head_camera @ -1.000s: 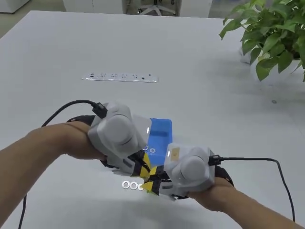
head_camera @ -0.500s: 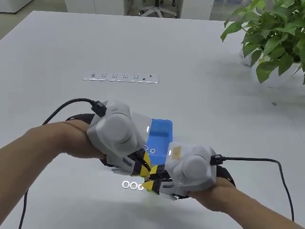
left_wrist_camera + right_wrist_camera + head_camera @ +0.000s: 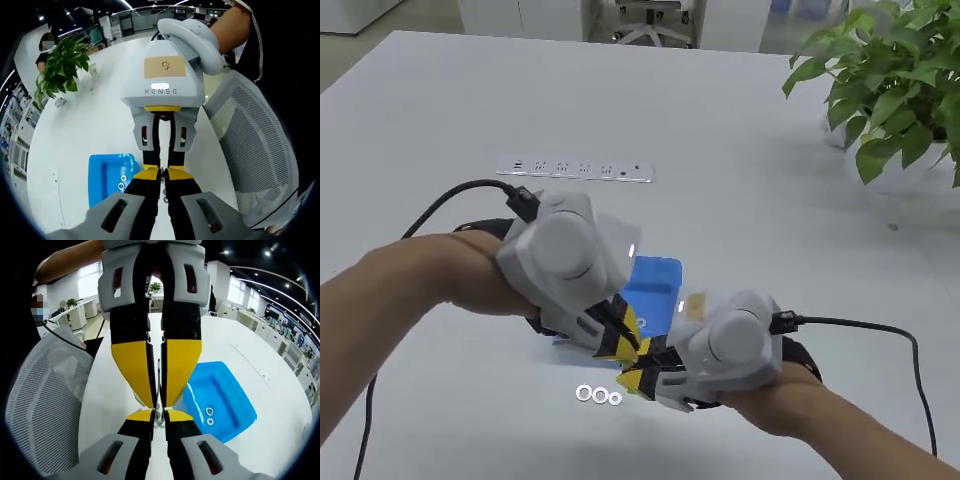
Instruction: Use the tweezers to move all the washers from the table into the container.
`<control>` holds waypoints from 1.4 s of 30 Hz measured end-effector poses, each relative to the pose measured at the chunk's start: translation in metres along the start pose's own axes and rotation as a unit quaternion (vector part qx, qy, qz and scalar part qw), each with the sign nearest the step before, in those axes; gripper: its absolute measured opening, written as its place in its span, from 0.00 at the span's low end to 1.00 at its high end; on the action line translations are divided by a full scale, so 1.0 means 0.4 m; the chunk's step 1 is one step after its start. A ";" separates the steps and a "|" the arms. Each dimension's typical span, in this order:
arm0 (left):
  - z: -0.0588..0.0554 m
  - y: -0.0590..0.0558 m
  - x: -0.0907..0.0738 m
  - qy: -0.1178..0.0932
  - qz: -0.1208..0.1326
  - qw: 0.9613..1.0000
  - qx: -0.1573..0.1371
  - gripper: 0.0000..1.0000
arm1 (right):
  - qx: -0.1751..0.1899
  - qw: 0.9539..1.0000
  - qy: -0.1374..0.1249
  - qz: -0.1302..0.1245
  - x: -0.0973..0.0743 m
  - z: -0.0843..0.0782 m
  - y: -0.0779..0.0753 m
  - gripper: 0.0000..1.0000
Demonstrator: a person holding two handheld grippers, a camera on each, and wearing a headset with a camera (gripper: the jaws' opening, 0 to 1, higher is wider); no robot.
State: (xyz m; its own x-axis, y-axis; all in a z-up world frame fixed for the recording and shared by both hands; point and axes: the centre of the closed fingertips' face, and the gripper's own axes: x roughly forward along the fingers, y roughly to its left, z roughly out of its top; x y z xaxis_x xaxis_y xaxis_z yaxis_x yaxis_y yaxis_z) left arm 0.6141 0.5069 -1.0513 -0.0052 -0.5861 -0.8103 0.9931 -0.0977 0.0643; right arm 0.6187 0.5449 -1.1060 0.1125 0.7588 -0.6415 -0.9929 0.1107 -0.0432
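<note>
Left gripper [image 3: 624, 336], right gripper [image 3: 642, 377] tip-to-tip, jaws closed; 3 washers [image 3: 598, 396] beside.

Left claw [image 3: 624, 338], right claw [image 3: 640, 378] facing, tip to tip; jaws of both pressed together.

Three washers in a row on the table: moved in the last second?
No. The washers keep the same offset from the power strip and the blue container. The slight shift of the whole picture is the head camera moving.
</note>
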 end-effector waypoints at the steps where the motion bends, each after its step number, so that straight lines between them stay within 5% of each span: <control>1: 0.002 0.001 -0.004 0.000 0.000 1.000 -0.001 0.07 | 0.000 1.000 0.000 0.000 -0.002 0.004 -0.002 0.10; 22: 0.027 0.063 -0.081 0.002 0.016 1.000 0.009 0.07 | -0.015 1.000 -0.010 -0.002 -0.025 0.091 -0.068 0.10; 42: 0.000 0.140 -0.103 0.006 0.034 0.999 0.011 0.07 | -0.029 0.999 -0.019 -0.006 0.005 0.121 -0.150 0.10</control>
State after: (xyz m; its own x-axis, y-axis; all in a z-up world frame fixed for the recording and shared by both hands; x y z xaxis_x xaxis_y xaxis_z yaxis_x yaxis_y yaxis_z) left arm 0.6698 0.5257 -1.0144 0.0630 -0.5817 -0.8109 0.9885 -0.0756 0.1310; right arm 0.6802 0.5709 -1.0679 0.1253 0.7812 -0.6116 -0.9918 0.0836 -0.0965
